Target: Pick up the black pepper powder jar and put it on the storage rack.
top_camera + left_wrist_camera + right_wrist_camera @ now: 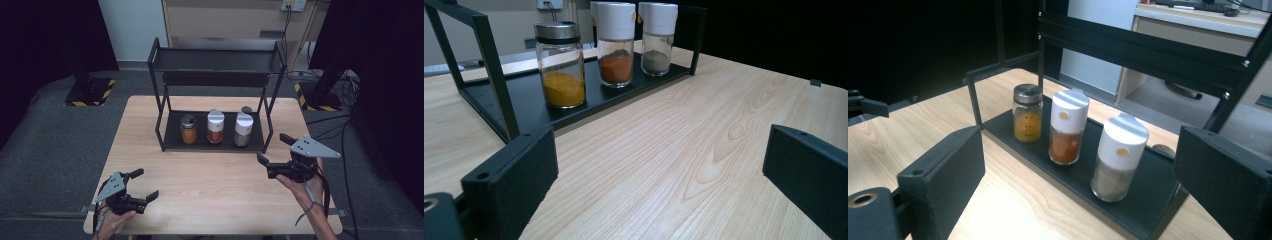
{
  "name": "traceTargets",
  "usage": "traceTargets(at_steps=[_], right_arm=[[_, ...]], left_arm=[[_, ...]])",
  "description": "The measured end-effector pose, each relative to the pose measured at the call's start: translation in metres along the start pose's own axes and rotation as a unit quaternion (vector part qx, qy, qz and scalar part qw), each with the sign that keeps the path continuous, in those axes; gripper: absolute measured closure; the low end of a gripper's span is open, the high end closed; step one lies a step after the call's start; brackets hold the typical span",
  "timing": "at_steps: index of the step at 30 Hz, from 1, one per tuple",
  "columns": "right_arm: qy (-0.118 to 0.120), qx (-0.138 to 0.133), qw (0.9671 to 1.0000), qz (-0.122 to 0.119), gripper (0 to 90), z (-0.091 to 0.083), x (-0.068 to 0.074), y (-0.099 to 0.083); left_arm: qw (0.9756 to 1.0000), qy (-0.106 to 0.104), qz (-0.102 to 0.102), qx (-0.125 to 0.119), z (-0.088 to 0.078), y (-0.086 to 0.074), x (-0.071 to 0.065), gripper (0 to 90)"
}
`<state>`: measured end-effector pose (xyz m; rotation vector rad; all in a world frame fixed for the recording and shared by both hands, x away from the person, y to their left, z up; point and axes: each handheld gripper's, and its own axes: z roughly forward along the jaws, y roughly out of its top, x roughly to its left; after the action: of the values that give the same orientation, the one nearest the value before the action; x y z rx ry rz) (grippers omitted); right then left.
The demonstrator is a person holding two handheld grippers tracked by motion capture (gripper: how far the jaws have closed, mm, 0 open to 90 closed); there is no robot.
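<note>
A black two-tier rack (162, 125) stands at the far middle of the wooden table (210, 180). Its lower shelf carries three spice jars in a row: a metal-lidded jar of yellow powder (188, 129) (560, 65) (1027, 119), a white-capped jar of red powder (215, 127) (615, 42) (1067, 127), and a white-capped jar of grey-brown powder (243, 129) (657, 37) (1116, 157). My left gripper (145, 184) (659, 170) rests low at the near left, open and empty. My right gripper (273, 149) (1083, 170) hovers just off the rack's right front corner, open, facing the jars, nothing between its jaws.
The rack's upper shelf (215, 61) overhangs the jars. A small dark round object (246, 109) (1163, 148) lies on the table behind the rack. Beyond the table are a wooden cabinet (225, 20), striped stand bases (87, 92) and floor cables (345, 85).
</note>
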<state>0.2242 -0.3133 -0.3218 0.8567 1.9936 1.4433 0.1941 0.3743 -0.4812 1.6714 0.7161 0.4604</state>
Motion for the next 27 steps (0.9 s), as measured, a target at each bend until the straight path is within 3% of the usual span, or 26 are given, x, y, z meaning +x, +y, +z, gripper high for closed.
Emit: traceTargets(at_steps=[12,19,27], right_arm=[[-0.046,0.005,0.9987,0.024,4.8,-0.022,0.008,-0.045],[-0.058,0.006,0.9976,0.038,4.7,-0.029,0.011,-0.070],[-0.063,0.015,0.9973,0.034,4.7,-0.031,0.013,-0.090]], left_arm=[[1.0000,0.005,0.001,0.000,-0.001,0.000,-0.002,0.3],[0.9999,0.013,0.003,-0.001,-0.003,0.000,-0.005,0.3],[0.9998,0.017,0.006,-0.001,-0.004,0.001,-0.007,0.4]])
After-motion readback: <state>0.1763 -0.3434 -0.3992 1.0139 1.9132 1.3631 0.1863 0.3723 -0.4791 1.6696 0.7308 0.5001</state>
